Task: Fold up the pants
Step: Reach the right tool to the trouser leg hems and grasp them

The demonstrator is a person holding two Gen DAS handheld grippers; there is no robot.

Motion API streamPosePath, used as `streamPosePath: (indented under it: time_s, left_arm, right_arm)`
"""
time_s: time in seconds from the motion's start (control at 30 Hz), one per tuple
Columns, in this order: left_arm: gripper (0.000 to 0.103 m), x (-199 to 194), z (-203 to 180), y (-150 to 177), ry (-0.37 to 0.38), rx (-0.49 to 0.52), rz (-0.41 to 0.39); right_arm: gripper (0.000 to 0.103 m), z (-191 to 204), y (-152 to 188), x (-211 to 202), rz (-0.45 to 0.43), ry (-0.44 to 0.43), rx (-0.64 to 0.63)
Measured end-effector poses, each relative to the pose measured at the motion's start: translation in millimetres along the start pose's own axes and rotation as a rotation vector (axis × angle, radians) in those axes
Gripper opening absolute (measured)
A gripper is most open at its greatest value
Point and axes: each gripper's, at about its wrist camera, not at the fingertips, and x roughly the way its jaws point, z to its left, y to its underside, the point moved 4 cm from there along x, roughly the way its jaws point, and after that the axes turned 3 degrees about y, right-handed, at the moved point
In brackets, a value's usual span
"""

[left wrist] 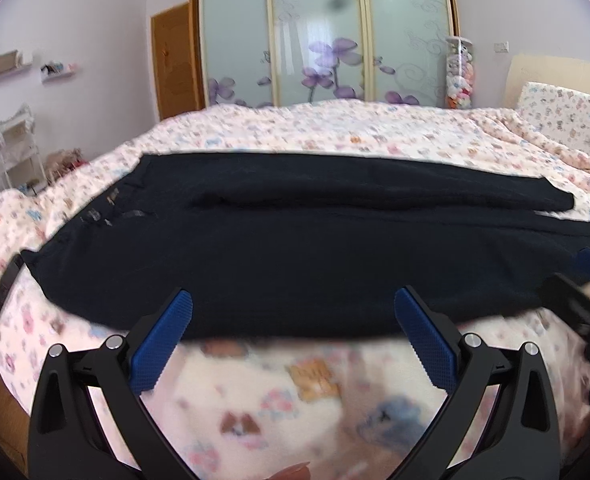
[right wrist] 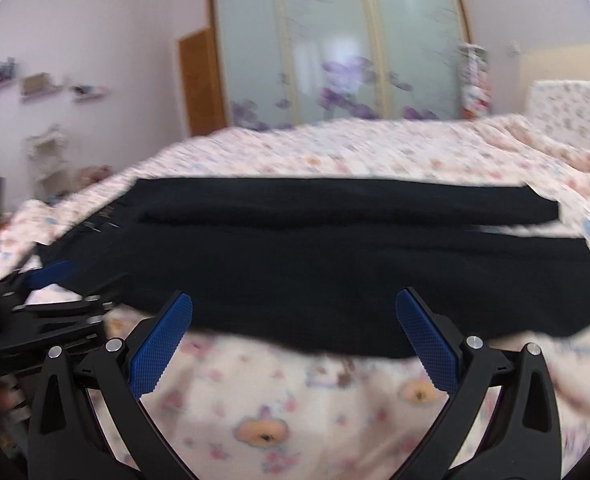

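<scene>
The dark pants [left wrist: 295, 248] are laid out flat across the floral bedspread [left wrist: 295, 392], waistband end at the left, leg ends at the right, with the near long edge close to the bed's front edge. So nothing is folded yet, as far as can be judged.

Risks, going left to right. At the left end, a black phone-like slab [left wrist: 3, 288] is lying right beside the waistband corner; it could get snagged or flipped off the bed if that corner is swept up carelessly. In the middle, the two legs are separated by a long crease, so if only the top layer of the near edge is pinched, the fold will probably come out skewed, with the lower layer dragged along. At the right, the hems are seen slightly offset, which may be made worse if both ends aren't lifted together. The quilt is soft too, so some bedspread could easily be grabbed along with the pants.

Pose now. The left gripper [left wrist: 293, 300] is held low, pointed forward at the near edge, blue fingers [left wrist: 163, 344] spread wide with nothing between them. The right gripper [right wrist: 293, 300] is posed the same way further along: jaws released, tips just over the fabric edge, nothing gripped. Both views are blurred, so actual contact with the cloth can't be told.
</scene>
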Motion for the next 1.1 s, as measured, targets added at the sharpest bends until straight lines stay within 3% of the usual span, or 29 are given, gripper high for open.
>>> streamPosePath:
  time_s: [0.1, 0.27, 0.43, 0.5, 0.6, 0.67, 0.77, 0.9, 1.03, 1.1]
  left_arm:
    - [0.101, 7.7, 0.9, -17.7, 0.005, -0.030, -0.011]
    - [0.101, 27.7, 9.6, -41.5, 0.045, -0.141, -0.038]
    - [0.101, 56.9, 15.1, -44.2, 0.026, -0.189, -0.022]
    - [0.101, 64.5, 15.3, -39.7, 0.046, -0.199, 0.028]
    - [0.101, 67.7, 19.3, -38.3, 0.078, -0.225, 0.059]
    - [0.101, 69.3, 19.2, -36.8, 0.070, -0.221, 0.074]
    - [0.101, 77.9, 22.2, -33.9, 0.090, -0.236, 0.116]
    - [0.101, 89.1, 20.6, -26.0, 0.131, -0.246, 0.181]
    - [0.101, 97.1, 14.8, -18.0, 0.170, -0.239, 0.234]
    - [0.101, 98.5, 10.9, -15.7, 0.175, -0.233, 0.245]
  right_arm:
    - [0.102, -17.3, -19.2, 2.9, 0.014, -0.106, 0.065]
    - [0.102, -77.6, -53.3, 23.5, 0.057, -0.130, 0.159]
    - [0.102, -169.2, -94.2, 62.7, 0.111, -0.022, 0.194]
    - [0.102, -208.2, -108.4, 79.2, 0.126, 0.018, 0.222]
    - [0.102, -272.7, -124.2, 108.0, 0.141, 0.050, 0.345]
    - [0.102, -317.9, -125.6, 126.8, 0.179, 0.116, 0.489]
    - [0.102, -370.2, -121.0, 151.6, 0.208, 0.123, 0.681]
    - [0.100, -400.5, -126.6, 167.0, 0.167, 0.158, 0.738]
    - [0.078, -415.3, -132.3, 196.1, 0.203, 0.237, 0.673]
    - [0.077, -417.0, -130.4, 206.0, 0.217, 0.268, 0.648]
